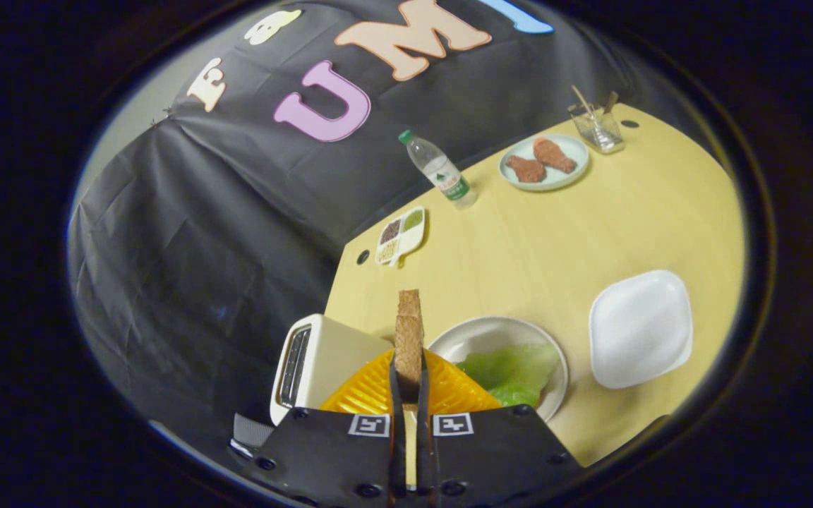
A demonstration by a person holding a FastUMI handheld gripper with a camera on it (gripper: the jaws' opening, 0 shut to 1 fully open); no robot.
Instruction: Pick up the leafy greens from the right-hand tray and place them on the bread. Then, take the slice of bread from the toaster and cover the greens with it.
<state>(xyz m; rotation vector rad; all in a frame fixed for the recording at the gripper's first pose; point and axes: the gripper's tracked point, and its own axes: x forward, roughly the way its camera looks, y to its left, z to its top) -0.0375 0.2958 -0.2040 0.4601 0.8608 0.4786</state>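
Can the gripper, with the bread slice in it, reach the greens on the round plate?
Probably yes: the gripper is shut on the bread slice, and the greens lie uncovered on the round plate just beside it.

Dim, soft overhead light; strong fisheye warp; edges blurred, vignetted.

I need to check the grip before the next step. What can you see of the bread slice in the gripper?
The bread slice is brown and toasted-looking with a rough crust. It stands on edge, upright, its thin side toward the camera. The gripper is shut on its lower part, both fingers pressing its faces. It is held above the table, between the toaster and the plate of greens.
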